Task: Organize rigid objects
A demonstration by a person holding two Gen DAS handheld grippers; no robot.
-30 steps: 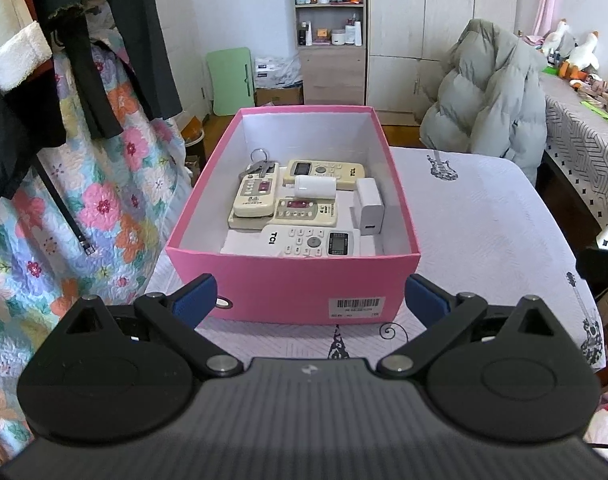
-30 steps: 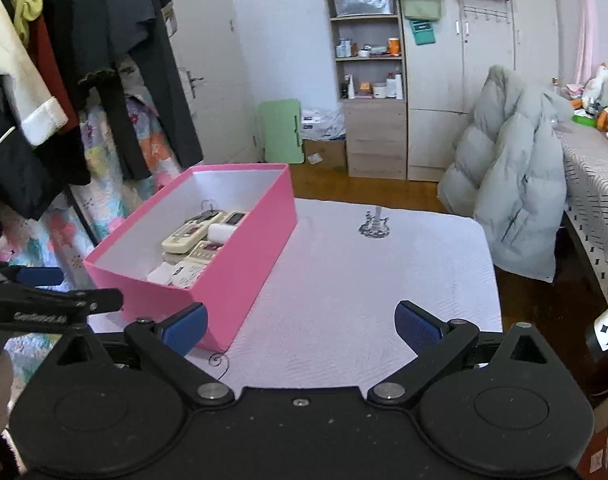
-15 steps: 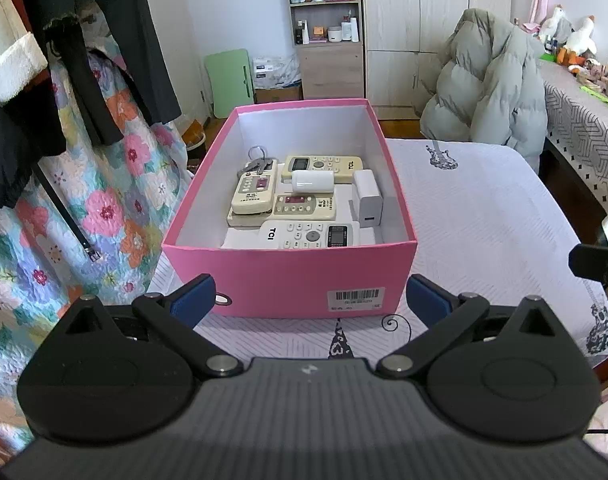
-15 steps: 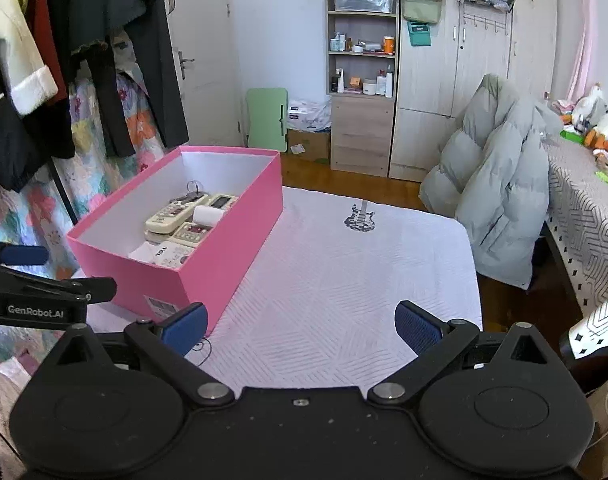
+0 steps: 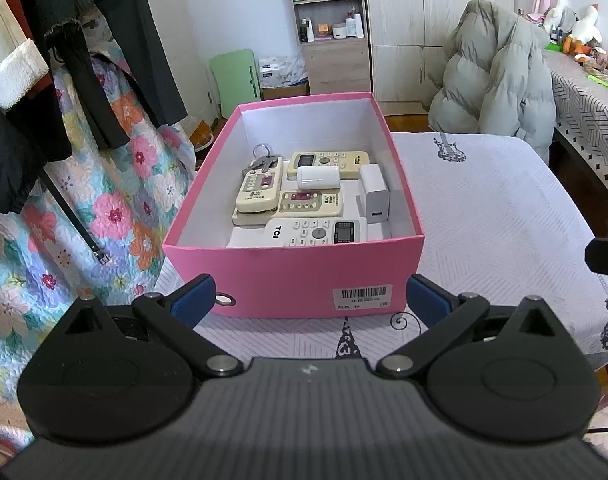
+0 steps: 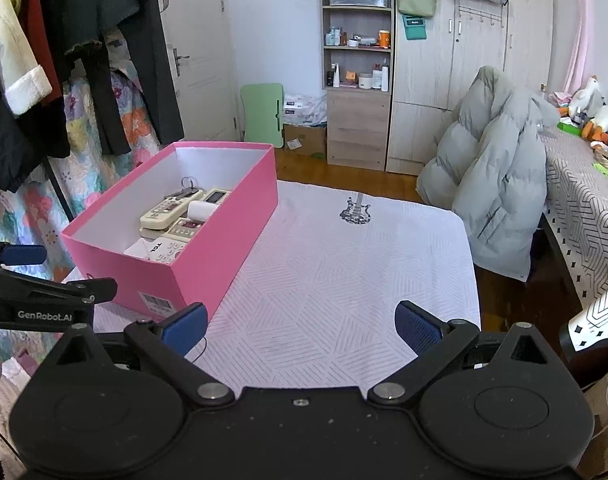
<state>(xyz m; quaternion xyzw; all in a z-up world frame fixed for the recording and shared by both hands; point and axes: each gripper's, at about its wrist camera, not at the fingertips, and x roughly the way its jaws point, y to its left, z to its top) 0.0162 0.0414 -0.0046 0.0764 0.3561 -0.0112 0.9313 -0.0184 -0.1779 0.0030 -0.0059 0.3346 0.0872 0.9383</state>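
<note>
A pink box [image 5: 292,276] with a white inside stands on the left part of the table [image 5: 484,208], which is covered by a white quilted cloth printed with small guitars. A barcode label sits on the box's near end wall. Inside lie four remote controls: a white TCL remote [image 5: 316,232] nearest, two cream ones [image 5: 310,204] in the middle, one overlapping the other, and another cream one [image 5: 328,160] farther back. A white cylinder [image 5: 318,177] rests on them, a white charger block [image 5: 374,199] stands to the right, and a bunch of keys [image 5: 262,162] lies at the far left. The left gripper [image 5: 310,298] hangs just before the box, jaws wide and empty. The right gripper [image 6: 300,326] hangs over bare cloth to the box's right, jaws likewise wide and empty.
</note>
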